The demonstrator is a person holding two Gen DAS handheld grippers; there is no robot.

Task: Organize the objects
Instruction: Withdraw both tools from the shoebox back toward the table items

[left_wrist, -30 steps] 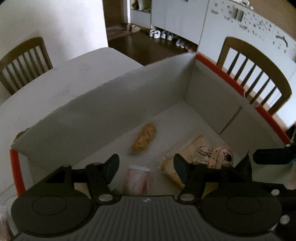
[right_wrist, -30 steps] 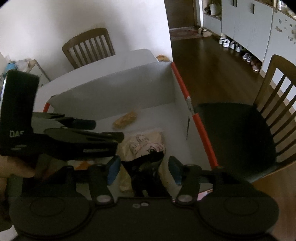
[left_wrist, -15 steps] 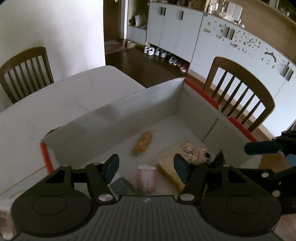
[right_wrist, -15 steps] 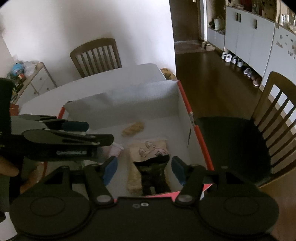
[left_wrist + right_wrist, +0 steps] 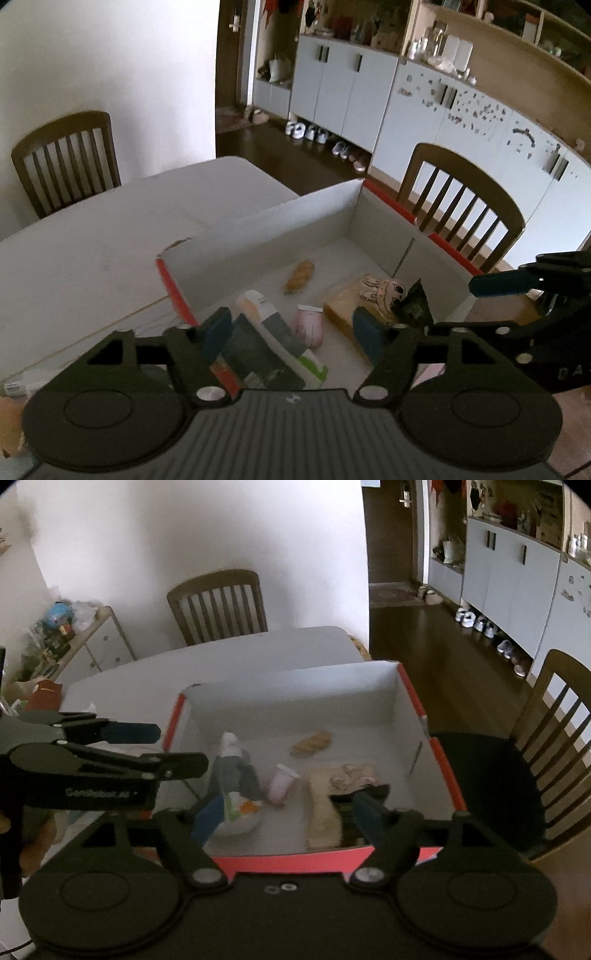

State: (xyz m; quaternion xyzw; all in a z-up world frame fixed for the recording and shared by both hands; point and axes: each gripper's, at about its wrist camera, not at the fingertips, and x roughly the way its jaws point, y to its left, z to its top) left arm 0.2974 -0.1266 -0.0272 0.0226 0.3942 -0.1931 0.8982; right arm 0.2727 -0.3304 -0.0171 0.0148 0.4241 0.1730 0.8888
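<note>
1. My left gripper (image 5: pixel 291 332) sits at the bottom centre of the left wrist view; its jaws are opening and nothing is pinched between them. Through the gap I see only things lying below in the box.
2. My right gripper (image 5: pixel 286 818) sits at the bottom centre of the right wrist view, jaws also opening and bare. I judge the step is clearing out over the box with both tools empty.
3. The white cardboard box with red rim (image 5: pixel 295 858) fills the middle of both views. Inside lie:
   - a grey and white squeeze tube (image 5: pixel 231 775) at the left;
   - a small pink capped bottle (image 5: pixel 279 782) just beside it;
   - a tan flat pack with a cartoon rabbit print (image 5: pixel 382 293) towards the right;
   - a brown oblong snack (image 5: pixel 300 275) alone, further back.
4. To do this well I should keep both tools above the red rim while drawing away, so no finger catches a wall.
5. My two grippers are near each other; I would part them sideways before reaching again.
6. Whether more items wait outside the box I cannot tell; the white table (image 5: pixel 110 240) at the left looks bare.
</note>
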